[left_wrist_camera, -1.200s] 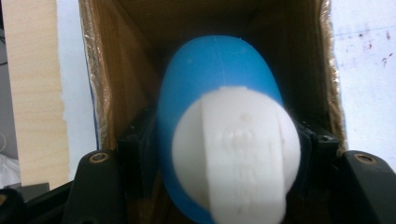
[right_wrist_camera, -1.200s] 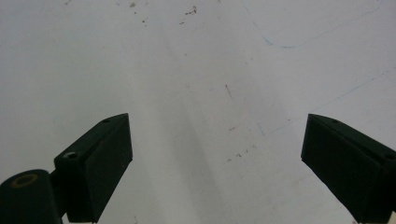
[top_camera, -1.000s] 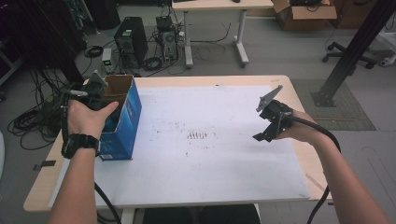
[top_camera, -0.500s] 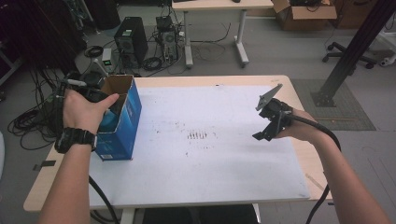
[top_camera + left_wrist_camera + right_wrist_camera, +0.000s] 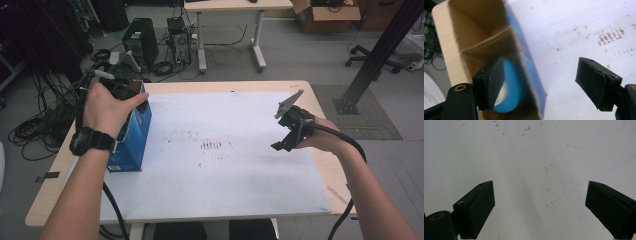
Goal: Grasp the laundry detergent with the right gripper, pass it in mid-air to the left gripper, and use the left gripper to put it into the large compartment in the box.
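An open blue cardboard box [image 5: 136, 134] stands on the table's left side. In the left gripper view its brown inside [image 5: 481, 30] holds a blue roll [image 5: 512, 86] lying at the bottom. My left gripper [image 5: 119, 79] hangs over the box's far end, mostly covered by the hand. Its jaws have just been opening, and my left gripper [image 5: 540, 66] now stands open above the box's rim, gripping nothing. My right gripper [image 5: 283, 140] hovers over the table's right side. In its own view my right gripper [image 5: 540, 195] is open over bare white sheet.
A white sheet [image 5: 225, 175] with faint marks [image 5: 211, 145] covers most of the wooden table [image 5: 55, 180]. On the floor beyond are a computer tower [image 5: 140, 42], cables [image 5: 35, 130], a second table [image 5: 230, 7] and a black post [image 5: 380, 50].
My left hand has lifted out of the box's mouth and drifted toward the far left. The right hand has kept still.
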A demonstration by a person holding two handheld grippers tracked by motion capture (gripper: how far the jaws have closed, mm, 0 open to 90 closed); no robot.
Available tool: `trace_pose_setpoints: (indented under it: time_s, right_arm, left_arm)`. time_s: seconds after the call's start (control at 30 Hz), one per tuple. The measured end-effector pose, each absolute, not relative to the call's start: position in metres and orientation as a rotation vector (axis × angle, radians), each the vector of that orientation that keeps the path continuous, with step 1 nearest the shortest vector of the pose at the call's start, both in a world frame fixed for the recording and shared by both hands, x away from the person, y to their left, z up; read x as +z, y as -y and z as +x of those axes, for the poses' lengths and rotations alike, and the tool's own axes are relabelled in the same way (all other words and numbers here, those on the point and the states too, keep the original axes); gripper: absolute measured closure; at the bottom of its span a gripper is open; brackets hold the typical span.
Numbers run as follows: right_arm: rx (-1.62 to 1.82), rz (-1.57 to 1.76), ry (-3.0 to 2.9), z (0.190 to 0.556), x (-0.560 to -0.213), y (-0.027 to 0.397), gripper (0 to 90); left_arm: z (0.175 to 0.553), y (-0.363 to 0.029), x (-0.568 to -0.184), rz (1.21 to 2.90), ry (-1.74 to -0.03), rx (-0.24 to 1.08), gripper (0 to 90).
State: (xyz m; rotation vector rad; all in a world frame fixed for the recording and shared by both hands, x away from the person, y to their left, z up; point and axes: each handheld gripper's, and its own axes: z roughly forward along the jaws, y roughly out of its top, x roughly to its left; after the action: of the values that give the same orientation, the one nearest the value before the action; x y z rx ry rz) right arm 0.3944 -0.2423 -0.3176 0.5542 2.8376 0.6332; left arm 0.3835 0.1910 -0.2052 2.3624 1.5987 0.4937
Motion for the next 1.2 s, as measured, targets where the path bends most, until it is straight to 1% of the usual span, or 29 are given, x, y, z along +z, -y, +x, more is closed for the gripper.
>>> trace_pose_setpoints:
  time_s: [0.5, 0.67, 0.97, 1.2]
  right_arm:
    - [0.627, 0.552, -2.835, 0.396, -0.314, 0.245, 8.5]
    - [0.625, 0.555, -2.834, 0.395, -0.313, 0.245, 8.5]
    - [0.614, 0.559, -2.836, 0.394, -0.312, 0.247, 8.5]
    - [0.609, 0.560, -2.840, 0.395, -0.311, 0.248, 8.5]
  left_arm:
    - [0.392, -0.131, -0.215, 2.512, -1.378, 0.409, 14.2]
    - [0.393, -0.114, -0.223, 2.558, -1.302, 0.344, 11.5]
    - [0.394, -0.089, -0.240, 2.642, -1.170, 0.230, 9.4]
    - [0.395, -0.079, -0.250, 2.656, -1.139, 0.181, 6.6]
